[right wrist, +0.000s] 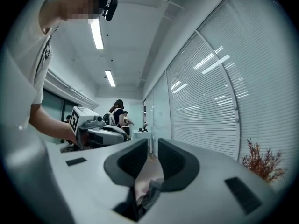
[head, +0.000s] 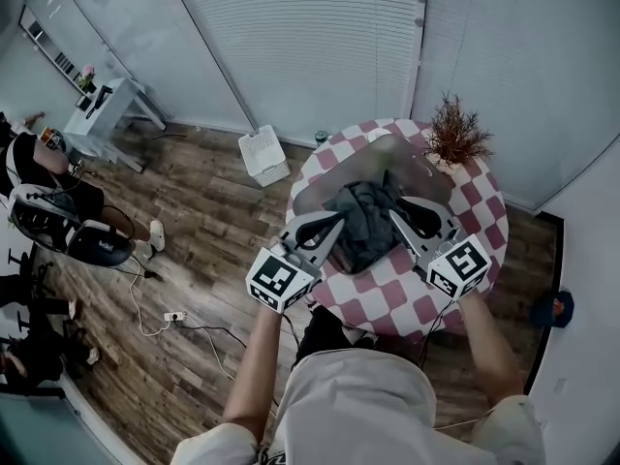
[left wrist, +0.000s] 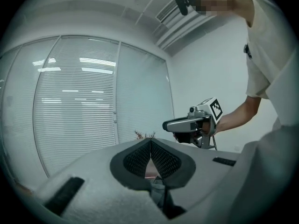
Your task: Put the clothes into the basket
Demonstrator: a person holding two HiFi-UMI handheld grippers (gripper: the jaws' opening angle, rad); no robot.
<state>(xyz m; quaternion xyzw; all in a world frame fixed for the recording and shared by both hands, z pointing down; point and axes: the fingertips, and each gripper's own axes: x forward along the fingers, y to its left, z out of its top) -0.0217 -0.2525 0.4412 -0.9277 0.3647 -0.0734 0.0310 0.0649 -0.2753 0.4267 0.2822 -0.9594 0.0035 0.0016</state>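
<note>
Dark grey cloth, a single garment, lies bunched in the middle of the round table, on its red-and-white chequered cover. I reach forward with a gripper at each side of it, the two converging on the heap. My left gripper has its jaws brought together until the tips meet. A fold of the dark fabric shows in the wedge at their base, so it is clamped on the garment's left edge. My right gripper is nearly closed, with only a thin slit between the pads. Crumpled cloth is caught low between them, at the garment's right edge. From each gripper view I can see the other gripper just across the heap. The white basket stands on the wooden floor to the left of the table, near the foot of the blinds and well apart from the garment. A small plant with reddish-brown twigs stands at the table's far right edge, beyond my right gripper and not touching the cloth.
</note>
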